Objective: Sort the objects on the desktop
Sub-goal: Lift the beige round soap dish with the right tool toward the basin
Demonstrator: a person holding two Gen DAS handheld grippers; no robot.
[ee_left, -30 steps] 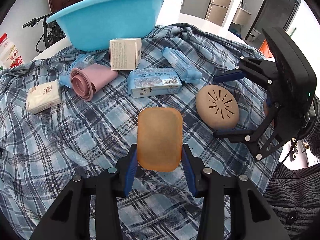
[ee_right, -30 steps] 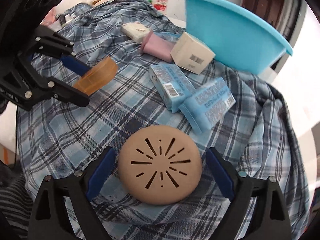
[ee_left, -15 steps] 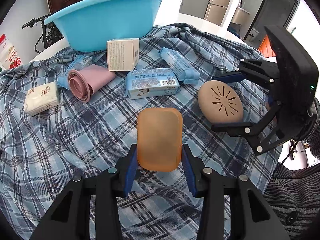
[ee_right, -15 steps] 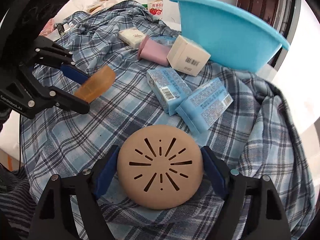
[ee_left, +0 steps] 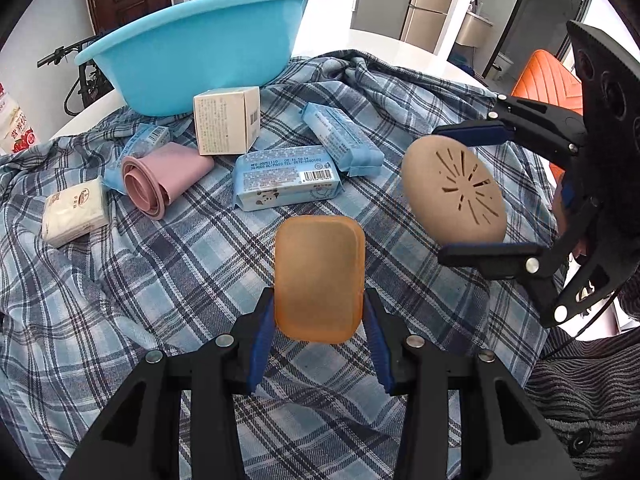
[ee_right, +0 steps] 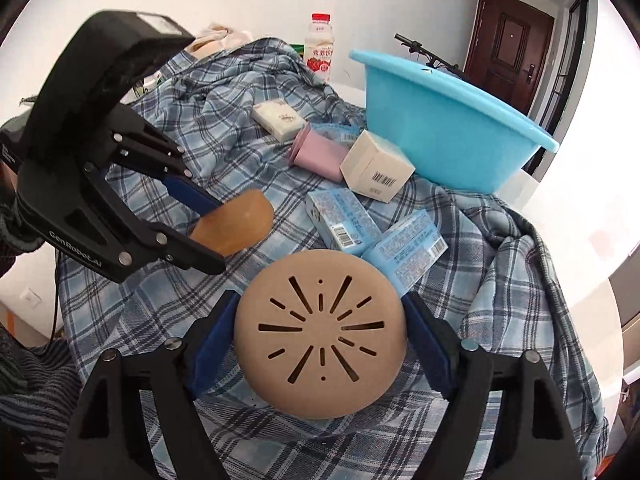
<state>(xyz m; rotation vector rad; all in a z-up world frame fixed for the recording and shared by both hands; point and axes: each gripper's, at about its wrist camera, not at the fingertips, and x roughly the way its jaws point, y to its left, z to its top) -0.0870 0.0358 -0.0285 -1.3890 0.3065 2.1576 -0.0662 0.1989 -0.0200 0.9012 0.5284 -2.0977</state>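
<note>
A translucent orange rounded bar [ee_left: 320, 276] hangs above the plaid cloth [ee_left: 160, 280], and my left gripper [ee_left: 318, 304] is shut on its lower end. To its right, a tan round disc with slots [ee_left: 452, 188] is held off the cloth by my right gripper [ee_left: 444, 194]. In the right wrist view both blue pads press the disc [ee_right: 320, 332] at its sides, inside my right gripper [ee_right: 320, 304]. The left gripper [ee_right: 218, 234] with the orange bar [ee_right: 236, 226] shows at the left there.
A blue basin [ee_left: 200, 52] stands at the back. In front of it lie a cream box [ee_left: 226, 120], a pink cup on its side [ee_left: 160, 178], two blue packs [ee_left: 286, 182], and a white pack [ee_left: 74, 212]. A bottle [ee_right: 319, 46] stands beyond the cloth.
My right gripper's jaws closed onto the tan disc and lifted it off the cloth. The left gripper kept still with the orange bar.
</note>
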